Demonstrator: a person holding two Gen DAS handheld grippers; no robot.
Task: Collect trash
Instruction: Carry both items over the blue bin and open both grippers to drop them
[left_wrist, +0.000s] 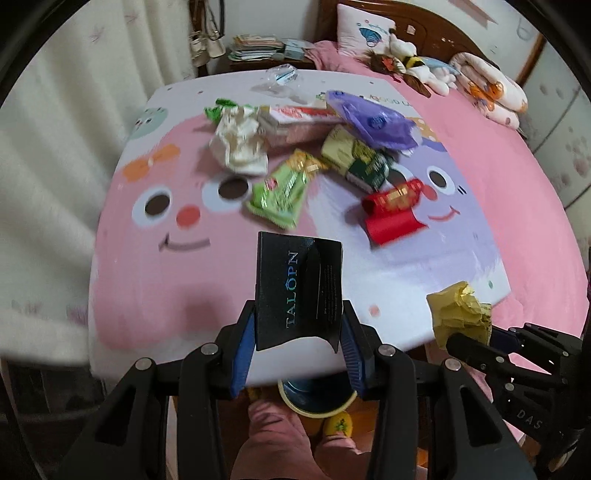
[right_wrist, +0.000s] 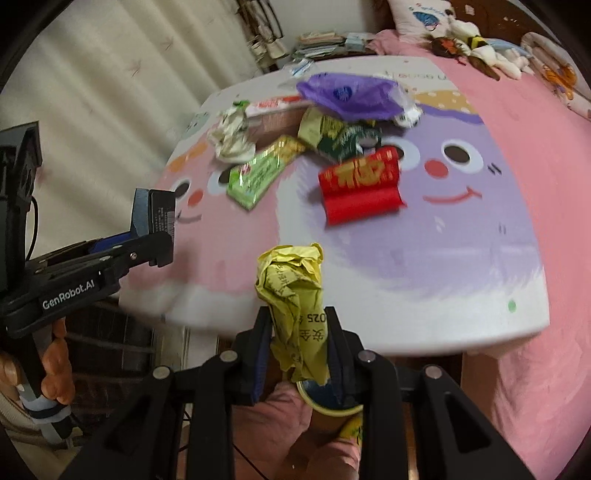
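Note:
My left gripper (left_wrist: 299, 332) is shut on a black TALOPN box (left_wrist: 300, 291), held above the near edge of a cartoon-print mat (left_wrist: 155, 288). The box also shows in the right wrist view (right_wrist: 159, 212). My right gripper (right_wrist: 297, 343) is shut on a crumpled yellow paper (right_wrist: 293, 291), which also shows in the left wrist view (left_wrist: 460, 314). Trash lies on the mat: a green wrapper (left_wrist: 282, 190), a red packet (left_wrist: 395, 210), a white crumpled paper (left_wrist: 240, 142), a purple bag (left_wrist: 371, 120) and a green-yellow pack (left_wrist: 356, 158).
A round bin (left_wrist: 317, 398) with a pale rim sits on the floor below both grippers, also in the right wrist view (right_wrist: 330, 402). The mat lies on a pink bed (left_wrist: 535, 229) with pillows and plush toys (left_wrist: 417, 66) at the back. A curtain (left_wrist: 55, 147) hangs at left.

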